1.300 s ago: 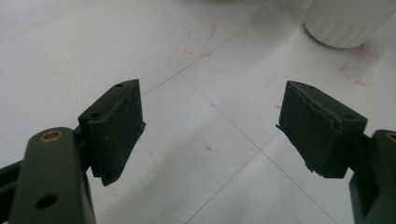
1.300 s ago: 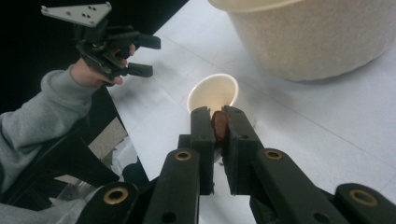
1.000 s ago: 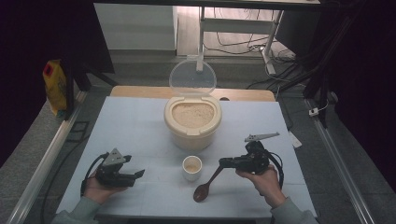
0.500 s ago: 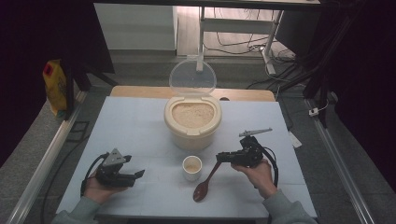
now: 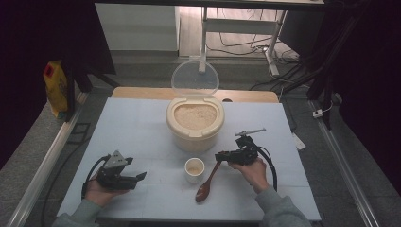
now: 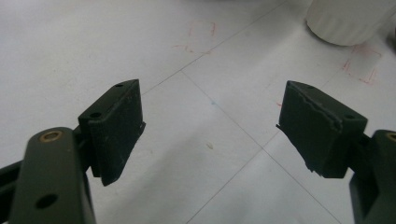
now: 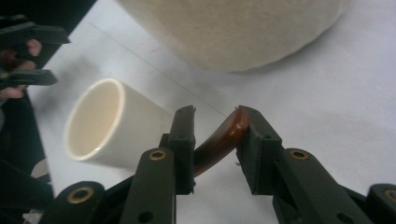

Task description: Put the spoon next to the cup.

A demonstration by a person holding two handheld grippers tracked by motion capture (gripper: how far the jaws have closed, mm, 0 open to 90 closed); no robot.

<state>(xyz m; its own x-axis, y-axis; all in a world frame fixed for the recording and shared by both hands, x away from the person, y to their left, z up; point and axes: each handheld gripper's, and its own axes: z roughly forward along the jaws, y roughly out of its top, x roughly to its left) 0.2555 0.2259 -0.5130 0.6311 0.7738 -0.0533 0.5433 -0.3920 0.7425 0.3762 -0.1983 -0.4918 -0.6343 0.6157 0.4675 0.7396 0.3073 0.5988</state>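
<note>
While your right claw point(image 5: 221, 156) looks merely parked at the spoon point(image 5: 208, 182) handle from above, its own view shows the jaws just opening, handle point(image 7: 219, 140) between them, perhaps touching one pad. Your left claw point(image 6: 212, 130) gapes empty over the tabletop point(image 5: 142, 127), beside the cup point(image 5: 194, 169).

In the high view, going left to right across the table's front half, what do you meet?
left gripper → small white cup → brown spoon → right gripper, its jaws around the spoon's handle end.
</note>
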